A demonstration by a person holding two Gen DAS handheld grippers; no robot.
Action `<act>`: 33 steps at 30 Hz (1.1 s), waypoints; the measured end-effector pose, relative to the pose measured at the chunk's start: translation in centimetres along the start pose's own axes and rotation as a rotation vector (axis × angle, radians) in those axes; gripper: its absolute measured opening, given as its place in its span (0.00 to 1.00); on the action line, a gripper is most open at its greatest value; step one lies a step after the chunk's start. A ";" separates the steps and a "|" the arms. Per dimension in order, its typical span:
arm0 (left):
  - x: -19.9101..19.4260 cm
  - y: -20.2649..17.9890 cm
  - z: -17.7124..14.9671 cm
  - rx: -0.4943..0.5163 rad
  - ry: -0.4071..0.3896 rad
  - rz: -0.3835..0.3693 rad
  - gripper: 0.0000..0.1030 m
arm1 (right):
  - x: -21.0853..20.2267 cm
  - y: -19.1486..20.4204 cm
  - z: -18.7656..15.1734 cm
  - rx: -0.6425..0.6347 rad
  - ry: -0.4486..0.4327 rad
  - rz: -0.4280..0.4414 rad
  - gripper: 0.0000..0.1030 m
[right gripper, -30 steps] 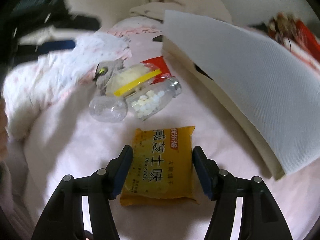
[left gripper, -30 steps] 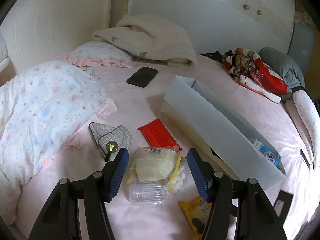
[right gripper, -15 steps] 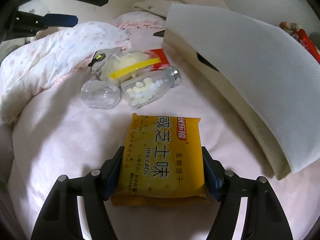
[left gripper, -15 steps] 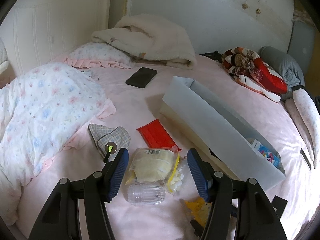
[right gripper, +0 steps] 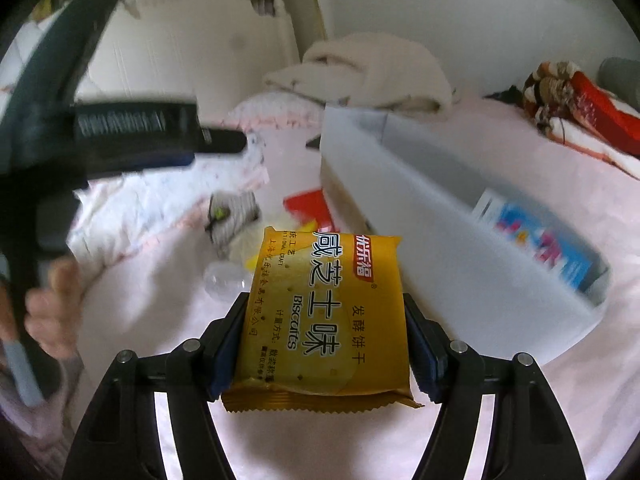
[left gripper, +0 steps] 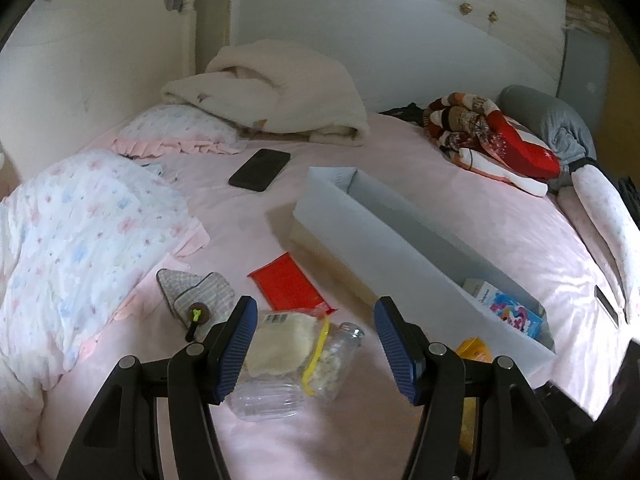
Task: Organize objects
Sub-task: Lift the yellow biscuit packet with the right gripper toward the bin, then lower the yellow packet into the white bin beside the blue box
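Right gripper [right gripper: 324, 344] has the yellow biscuit packet [right gripper: 326, 320] clamped flat between its two blue pads, one pad on each long edge, and the packet is up in the air, clear of the pink bedsheet [right gripper: 520, 420]. Its jaws have just been opening a little, yet the packet sits between them and does not sag. Just beyond the packet, off to its right, lies the long white storage box [right gripper: 420, 216], open on top, with a colourful carton [right gripper: 540, 244] lying inside at its near end.

Over to the left gripper [left gripper: 314, 348]: jaws apart, nothing gripped, hovering above the little heap on the sheet. Below and between its fingers lie a zip bag of pale stuff [left gripper: 288, 340], a clear bottle of white pills [left gripper: 338, 350] and a clear plastic cup [left gripper: 266, 402] on its side. Just past the bag is a red packet [left gripper: 288, 286], and to the left of that a checked cloth pouch [left gripper: 196, 294]. Further out a black phone [left gripper: 260, 170] rests face down near the cream blanket [left gripper: 280, 92], and a floral quilt [left gripper: 80, 232] is bunched at the left.
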State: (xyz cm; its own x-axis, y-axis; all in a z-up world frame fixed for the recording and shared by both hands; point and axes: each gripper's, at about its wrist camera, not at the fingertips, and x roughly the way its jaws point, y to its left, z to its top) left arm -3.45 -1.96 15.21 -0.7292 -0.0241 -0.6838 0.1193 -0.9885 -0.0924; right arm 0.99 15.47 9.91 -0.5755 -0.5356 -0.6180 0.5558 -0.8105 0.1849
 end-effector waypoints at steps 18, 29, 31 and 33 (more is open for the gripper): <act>-0.7 -8.4 2.5 0.167 -0.022 -0.142 0.57 | -2.4 -6.6 5.0 0.087 -0.029 -0.149 0.68; 2.1 -12.5 1.2 0.311 0.071 -0.184 0.58 | 0.4 -7.4 4.4 -0.117 0.020 -0.170 0.68; 2.8 -12.9 0.7 0.316 0.104 -0.203 0.58 | 0.7 -7.5 4.1 -0.134 0.020 -0.166 0.68; 3.1 -13.3 0.2 0.324 0.118 -0.223 0.58 | 0.8 -7.8 4.0 -0.137 0.021 -0.149 0.68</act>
State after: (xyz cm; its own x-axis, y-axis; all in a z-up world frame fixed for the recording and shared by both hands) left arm -7.44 11.12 14.50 -0.6286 0.1950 -0.7529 -0.2649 -0.9639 -0.0284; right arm -6.18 20.38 11.05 -0.6454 -0.4058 -0.6471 0.5428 -0.8397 -0.0148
